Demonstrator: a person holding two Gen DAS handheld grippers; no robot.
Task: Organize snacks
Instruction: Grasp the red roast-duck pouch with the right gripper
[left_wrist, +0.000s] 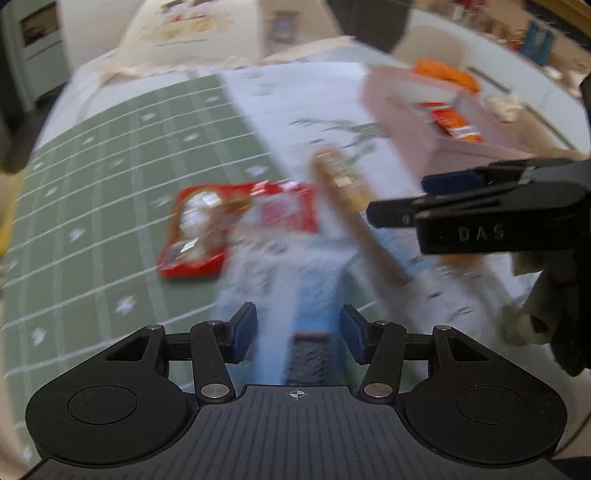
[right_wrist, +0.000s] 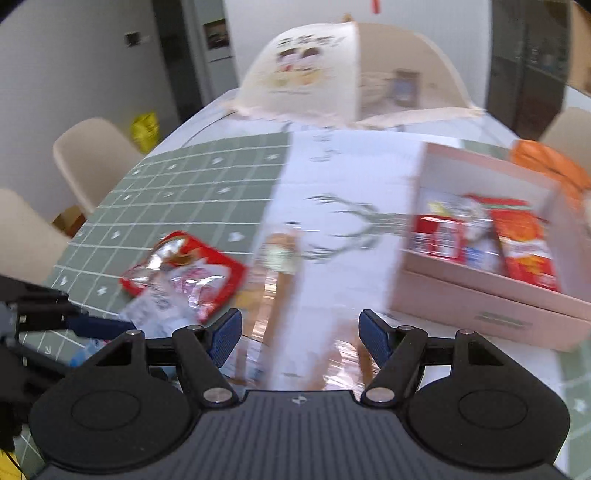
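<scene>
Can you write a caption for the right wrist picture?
Open right gripper hovers above table snacks, red packet left, pink box right.

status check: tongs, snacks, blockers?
Left tongs open, empty. Right tongs open, empty. Red snack packet and brown packet loose on table; pink box partly filled. Nothing blocking; frames blurred.

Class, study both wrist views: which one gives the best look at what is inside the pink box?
The right wrist view. There the pink box opens toward the camera, showing several red and orange snack packets side by side. In the left wrist view the same box is farther, blurred and angled away, so only one orange packet shows.
</scene>
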